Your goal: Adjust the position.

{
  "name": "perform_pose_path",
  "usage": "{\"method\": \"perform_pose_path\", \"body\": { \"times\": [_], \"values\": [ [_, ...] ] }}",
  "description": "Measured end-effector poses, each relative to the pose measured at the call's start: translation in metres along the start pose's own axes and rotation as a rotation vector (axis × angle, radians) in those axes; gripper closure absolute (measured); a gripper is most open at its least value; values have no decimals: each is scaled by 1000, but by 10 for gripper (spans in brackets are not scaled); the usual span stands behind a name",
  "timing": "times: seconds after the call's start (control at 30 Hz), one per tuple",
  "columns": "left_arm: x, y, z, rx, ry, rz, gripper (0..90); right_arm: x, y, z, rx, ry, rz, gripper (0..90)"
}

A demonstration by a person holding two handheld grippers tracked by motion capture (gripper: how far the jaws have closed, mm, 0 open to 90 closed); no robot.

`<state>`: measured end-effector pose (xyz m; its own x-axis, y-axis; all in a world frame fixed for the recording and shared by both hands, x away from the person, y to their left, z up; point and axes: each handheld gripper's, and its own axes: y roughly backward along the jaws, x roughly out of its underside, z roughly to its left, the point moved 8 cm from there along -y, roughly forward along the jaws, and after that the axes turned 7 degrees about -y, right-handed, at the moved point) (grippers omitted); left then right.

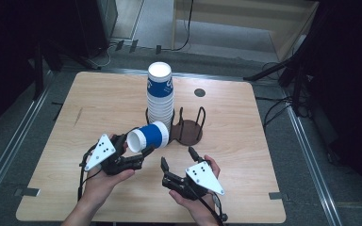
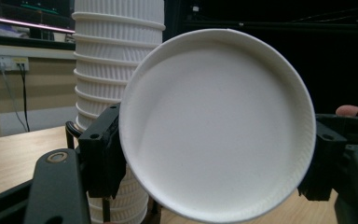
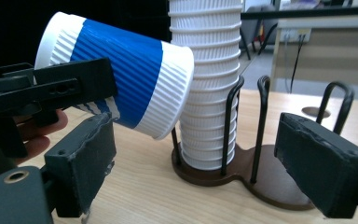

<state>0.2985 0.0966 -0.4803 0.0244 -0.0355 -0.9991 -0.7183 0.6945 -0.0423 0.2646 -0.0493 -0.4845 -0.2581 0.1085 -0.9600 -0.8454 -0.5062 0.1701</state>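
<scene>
Near the middle of the wooden table point(image 1: 99, 101), the left gripper point(image 1: 133, 155) is clamping a blue-and-white paper cup point(image 1: 148, 136) by its sides, its jaws pressing on the cup wall; the cup is lying tilted on its side in the air, open mouth facing the person, its base just beside the tall stack of cups point(image 1: 160, 96) that is standing in the dark wire cup holder point(image 1: 188, 129); the right gripper point(image 1: 177, 159) is hovering just right of the cup, its jaws parted and holding nothing, above the table in front of the holder's bare second ring.
</scene>
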Motion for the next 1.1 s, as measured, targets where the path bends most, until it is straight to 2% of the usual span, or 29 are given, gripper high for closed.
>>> {"method": "perform_pose_path", "body": {
  "times": [0.03, 0.07, 0.1, 0.13, 0.2, 0.23, 0.37, 0.4, 0.43, 0.57, 0.67, 0.7, 0.73, 0.83, 0.9, 0.93, 0.97, 1.03, 1.07, 1.1],
  "values": [
    [0, 0, 0, 1, -6, -5, 257, 2, -4, -1, -7, -52, 52, 148],
    [0, 0, 1, -1, -12, -7, 257, 2, -4, -1, -7, -52, 52, 148],
    [0, 0, 2, -4, -14, -13, 257, 0, -5, -2, -2, -84, 58, 164],
    [-1, 1, 3, -8, -12, -19, 257, -4, -7, -1, -8, -145, 59, 176],
    [-1, 2, 4, -13, -12, -21, 257, -5, -8, -1, 3, -158, 59, 174],
    [-2, 3, 5, -15, -9, -29, 258, -7, -9, 1, 10, -201, 59, 132],
    [-4, 4, 4, -16, -19, -57, 258, -9, -12, 8, 20, -338, 49, 102],
    [-4, 4, 4, -16, -19, -57, 258, -9, -12, 8, 20, -338, 49, 102],
    [-4, 4, 3, -18, -32, -68, 258, -8, -14, 10, 17, -426, 49, 102],
    [-3, 3, 2, -19, -35, -80, 259, -9, -18, 13, 7, -587, 37, 103],
    [-2, 2, 2, -19, -32, -82, 259, -9, -20, 15, -13, -684, 36, 101],
    [-2, 2, 2, -19, -32, -82, 259, -9, -20, 15, -13, -684, 36, 101],
    [-2, 1, 1, -16, -31, -82, 259, -10, -21, 16, -27, -741, 34, 100],
    [1, 0, -1, -14, -43, -85, 259, -11, -22, 15, -34, -830, 39, 100],
    [2, 0, -3, -10, -46, -85, 259, -11, -23, 13, -48, -914, 46, 99],
    [2, 0, -3, -10, -46, -85, 259, -11, -23, 13, -48, -914, 46, 99],
    [3, -1, -4, -10, -47, -85, 259, -10, -24, 11, -60, -998, 60, 99],
    [5, -1, -5, -10, -47, -82, 259, -8, -25, 11, -87, -1090, 80, 99],
    [5, -1, -5, -10, -47, -82, 259, -8, -25, 11, -87, -1090, 80, 99],
    [5, -2, -6, -4, -50, -79, 259, -6, -26, 11, -110, -1200, 96, 95]
  ]
}}
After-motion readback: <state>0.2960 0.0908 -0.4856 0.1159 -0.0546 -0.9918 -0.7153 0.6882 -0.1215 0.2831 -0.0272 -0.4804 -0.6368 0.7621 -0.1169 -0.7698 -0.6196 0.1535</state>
